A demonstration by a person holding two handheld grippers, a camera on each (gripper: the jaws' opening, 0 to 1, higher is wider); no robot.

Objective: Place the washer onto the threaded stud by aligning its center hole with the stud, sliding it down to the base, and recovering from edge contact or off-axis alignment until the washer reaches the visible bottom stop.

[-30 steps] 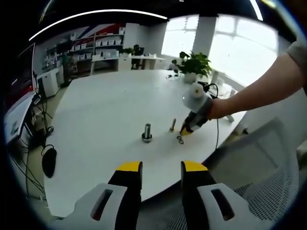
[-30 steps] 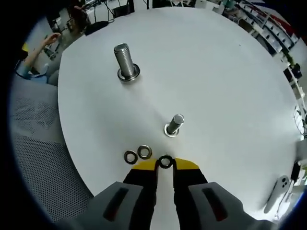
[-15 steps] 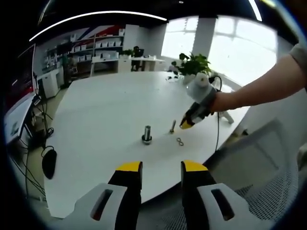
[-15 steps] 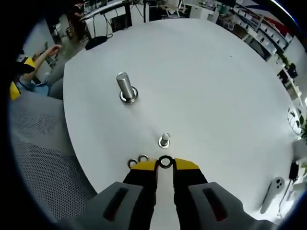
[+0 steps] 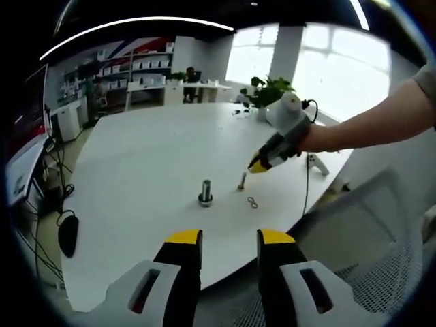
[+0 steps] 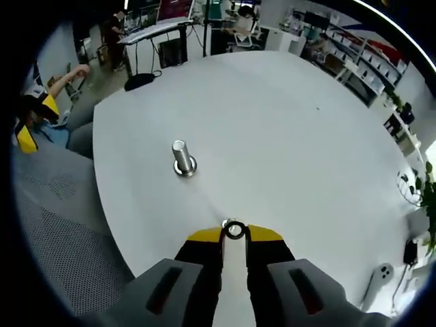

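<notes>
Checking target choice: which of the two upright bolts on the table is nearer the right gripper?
The thinner bolt, almost under the right gripper; the thicker bolt stands apart.

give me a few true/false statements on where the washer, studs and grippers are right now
1. The right gripper holds a washer between its jaws. True.
2. The washer already sits at the base of the small stud. False: it is still pinched in the jaws, held above the table.
3. Two spare washers lie on the table beside the small stud. True.
4. The left gripper grips the large stud. False: its jaws are open and empty, away from the stud.
5. The large stud lies on its side. False: it stands upright.
</notes>
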